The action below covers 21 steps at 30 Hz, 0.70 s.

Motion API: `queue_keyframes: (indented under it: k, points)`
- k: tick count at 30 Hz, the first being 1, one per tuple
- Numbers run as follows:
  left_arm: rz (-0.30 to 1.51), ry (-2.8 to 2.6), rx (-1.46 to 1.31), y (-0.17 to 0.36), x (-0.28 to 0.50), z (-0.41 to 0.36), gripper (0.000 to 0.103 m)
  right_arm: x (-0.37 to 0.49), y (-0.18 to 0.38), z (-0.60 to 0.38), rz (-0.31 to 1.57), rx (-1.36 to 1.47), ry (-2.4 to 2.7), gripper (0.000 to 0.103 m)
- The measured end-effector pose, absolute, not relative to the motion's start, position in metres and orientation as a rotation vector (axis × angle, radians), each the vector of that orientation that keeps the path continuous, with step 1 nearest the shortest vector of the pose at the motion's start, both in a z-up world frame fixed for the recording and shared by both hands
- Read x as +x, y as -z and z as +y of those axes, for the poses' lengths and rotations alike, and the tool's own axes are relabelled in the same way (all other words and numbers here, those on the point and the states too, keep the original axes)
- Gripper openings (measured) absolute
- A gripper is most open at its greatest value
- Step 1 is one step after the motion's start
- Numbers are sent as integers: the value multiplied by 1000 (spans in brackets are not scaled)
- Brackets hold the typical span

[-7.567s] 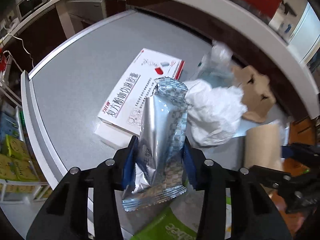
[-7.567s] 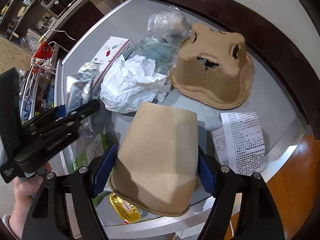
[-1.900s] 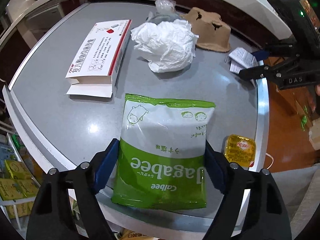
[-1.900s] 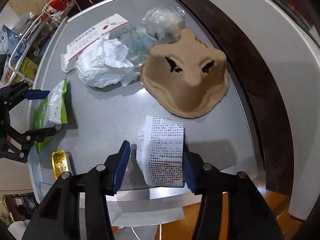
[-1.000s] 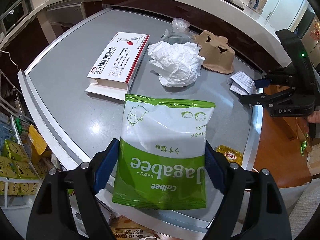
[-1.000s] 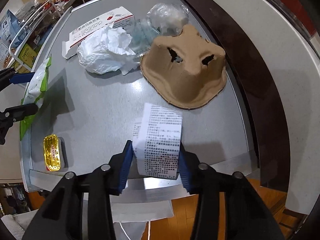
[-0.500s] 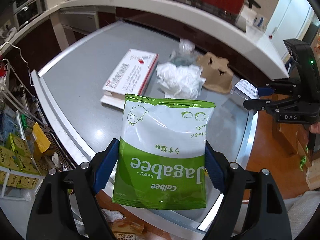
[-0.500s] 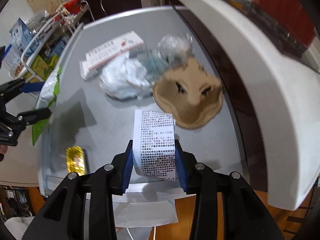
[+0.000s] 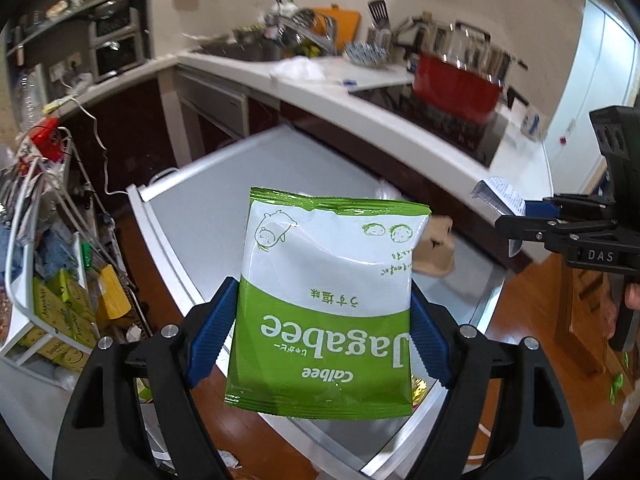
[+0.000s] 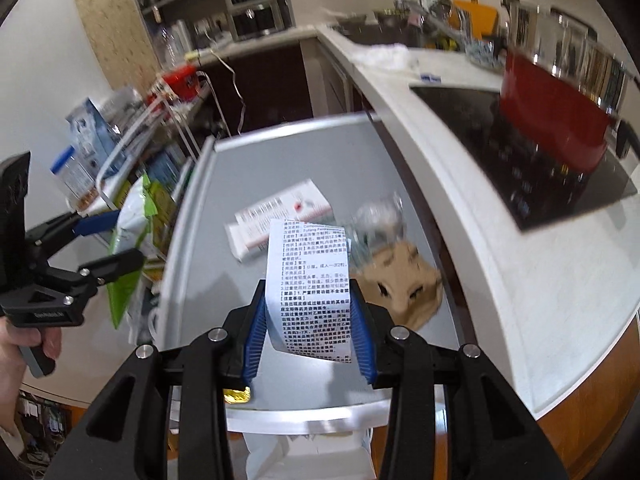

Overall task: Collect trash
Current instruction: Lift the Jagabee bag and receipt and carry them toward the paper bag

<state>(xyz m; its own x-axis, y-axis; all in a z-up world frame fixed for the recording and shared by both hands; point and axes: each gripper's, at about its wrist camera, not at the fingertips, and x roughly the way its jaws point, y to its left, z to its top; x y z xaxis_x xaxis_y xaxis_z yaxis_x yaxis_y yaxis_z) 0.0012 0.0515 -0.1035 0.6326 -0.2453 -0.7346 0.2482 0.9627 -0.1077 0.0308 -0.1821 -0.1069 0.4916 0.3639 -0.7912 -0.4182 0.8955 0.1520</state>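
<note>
Left wrist view looks past the grey worktop (image 9: 224, 200) to the kitchen behind, with the snack bag (image 9: 328, 300) filling the middle: the left gripper (image 9: 320, 336) has its blue fingers (image 9: 210, 334) clamped on the bag's two side edges, long axis running straight out along them, held up off the worktop. At the right edge of that view the right gripper (image 9: 520, 220) shows side-on, pinching the receipt (image 9: 500, 196) at about the same height. Right wrist view gives the receipt (image 10: 310, 288) head-on, squeezed between nearly closed fingers (image 10: 256, 328) and curling upward, and it alone shows what is left below: the box (image 10: 280, 216), a clear wrapper (image 10: 372, 216), the brown cup tray (image 10: 404, 288) and a small gold packet (image 10: 236, 396) near the front rim. Both pieces are already in hand, so the coming move is likely a carry to a bin, which neither view shows clearly.
</note>
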Motion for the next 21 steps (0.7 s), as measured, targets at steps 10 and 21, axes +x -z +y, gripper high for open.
queue_keyframes:
  k: [10,21]
  points:
    - [727,194,5,61,-31,41,81,6,53,-191,820,-36,-526,38]
    - [649,192,5,34,-76,17,81,-34,23,-211,752,-35,-570,38]
